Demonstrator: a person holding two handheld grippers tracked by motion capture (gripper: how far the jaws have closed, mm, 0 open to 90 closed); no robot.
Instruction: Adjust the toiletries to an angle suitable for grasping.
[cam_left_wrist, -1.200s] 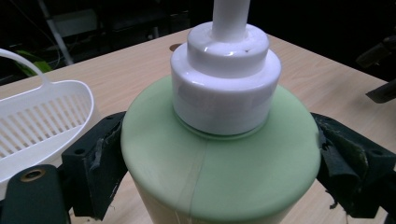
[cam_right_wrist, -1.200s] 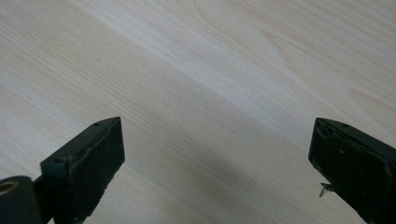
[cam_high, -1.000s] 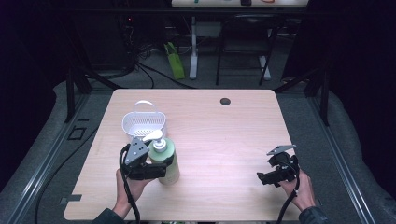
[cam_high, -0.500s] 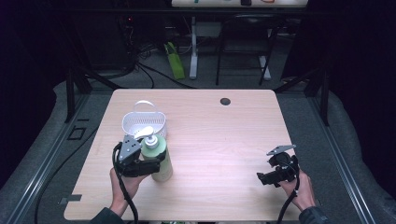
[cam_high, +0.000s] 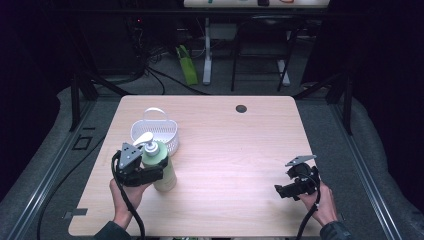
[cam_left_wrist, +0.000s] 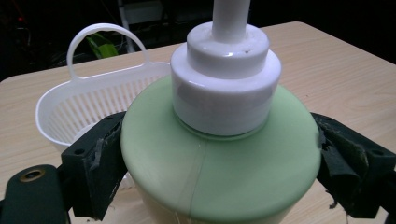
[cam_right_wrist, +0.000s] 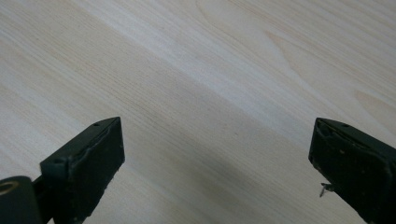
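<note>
- my left gripper (cam_high: 152, 172) was clamped on the green soap bottle (cam_high: 161, 167), jaws squeezing both sides of its shoulder
- over the last second the bottle had slid from mid-table to just beside the white basket (cam_high: 159, 131), bottom on the table (cam_high: 240, 150) i think
- guessing it goes in the basket, so a lift comes next
- right gripper (cam_high: 285, 189) sat wide open over bare wood, holding nothing

Green pump bottle (cam_high: 161, 167) upright beside basket (cam_high: 156, 134).
</note>
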